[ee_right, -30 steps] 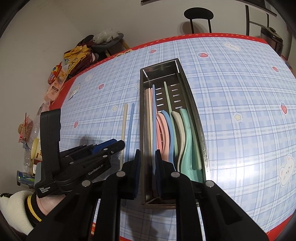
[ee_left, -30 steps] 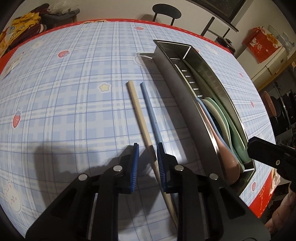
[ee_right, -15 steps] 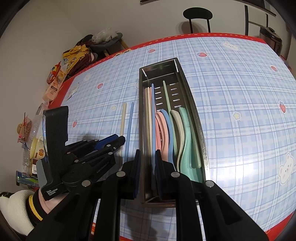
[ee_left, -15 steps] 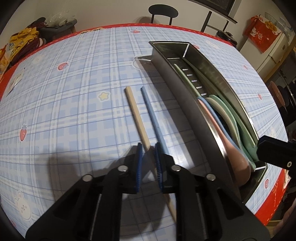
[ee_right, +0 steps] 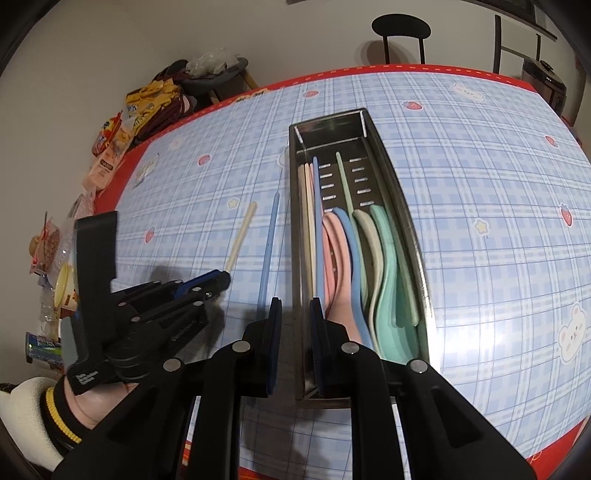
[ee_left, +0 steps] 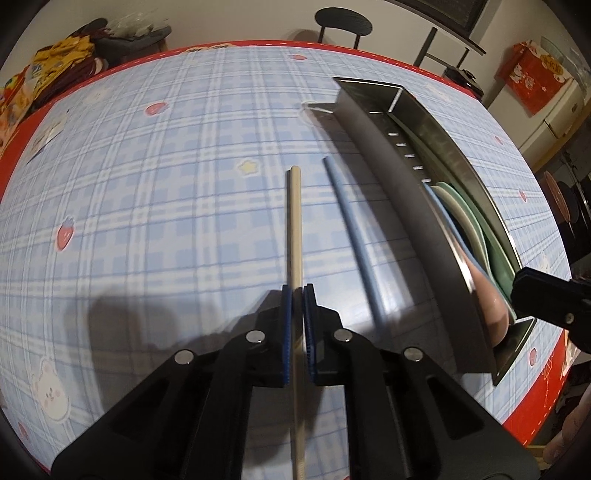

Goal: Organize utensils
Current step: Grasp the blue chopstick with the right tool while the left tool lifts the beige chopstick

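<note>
Clamping the cream-coloured chopstick [ee_left: 294, 218], your left gripper [ee_left: 297, 291] is fully closed on it, beside the pale blue chopstick [ee_left: 351, 229] and the long steel utensil tray [ee_left: 399, 192]. Your right gripper [ee_right: 294, 306] straddles that tray's near-left wall, jaws narrowly apart, holding nothing

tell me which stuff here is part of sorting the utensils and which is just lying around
Part of the job:
- cream chopstick, clamped in the left gripper
- blue chopstick, loose on the tablecloth
- metal tray with the spoons and chopsticks in it
- right gripper, at the tray's near end

Lying about:
- snack packets at the table's far edge
- black stool
</note>
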Available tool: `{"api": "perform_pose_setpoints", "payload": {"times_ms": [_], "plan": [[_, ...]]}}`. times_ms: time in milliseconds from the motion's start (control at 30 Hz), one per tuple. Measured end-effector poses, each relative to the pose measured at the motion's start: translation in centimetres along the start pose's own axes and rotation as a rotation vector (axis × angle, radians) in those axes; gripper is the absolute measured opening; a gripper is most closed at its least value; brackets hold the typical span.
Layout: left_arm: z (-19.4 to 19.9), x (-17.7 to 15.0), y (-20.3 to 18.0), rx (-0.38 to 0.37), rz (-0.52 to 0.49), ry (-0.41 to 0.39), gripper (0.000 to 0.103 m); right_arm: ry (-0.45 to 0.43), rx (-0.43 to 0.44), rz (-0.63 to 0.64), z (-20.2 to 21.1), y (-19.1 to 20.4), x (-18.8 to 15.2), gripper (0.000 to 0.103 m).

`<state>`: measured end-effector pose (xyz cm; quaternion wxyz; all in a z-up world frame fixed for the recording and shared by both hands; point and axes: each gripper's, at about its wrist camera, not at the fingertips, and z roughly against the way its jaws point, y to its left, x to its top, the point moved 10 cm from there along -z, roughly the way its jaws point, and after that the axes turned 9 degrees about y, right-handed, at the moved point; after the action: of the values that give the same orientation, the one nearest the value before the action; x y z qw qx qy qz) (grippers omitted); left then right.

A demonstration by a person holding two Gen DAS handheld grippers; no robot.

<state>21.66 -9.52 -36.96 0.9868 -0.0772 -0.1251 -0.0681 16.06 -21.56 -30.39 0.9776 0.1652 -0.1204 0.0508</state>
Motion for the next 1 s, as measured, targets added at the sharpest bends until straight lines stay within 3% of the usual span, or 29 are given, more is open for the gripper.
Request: {"api": "perform_pose_setpoints", "payload": {"times_ms": [400,633,1000], "plan": [[1.4,-2.6,5.0,-0.003,0.084,-0.005,0.010,0.075,-0.075,0.075,-3.0,3.2,-0.1,0.016],[2.3,-4.3,7.8,-0.025,0.135,-0.014,0.010,0.155,-0.181,0.131,-5.7,4.4,-0.1,0.016],[2.8,-5.6,9.2,-0.058,0.145,-0.020,0.011,0.229,-0.318,0.167,-8.9,5.2,0.3,0.016]]}}
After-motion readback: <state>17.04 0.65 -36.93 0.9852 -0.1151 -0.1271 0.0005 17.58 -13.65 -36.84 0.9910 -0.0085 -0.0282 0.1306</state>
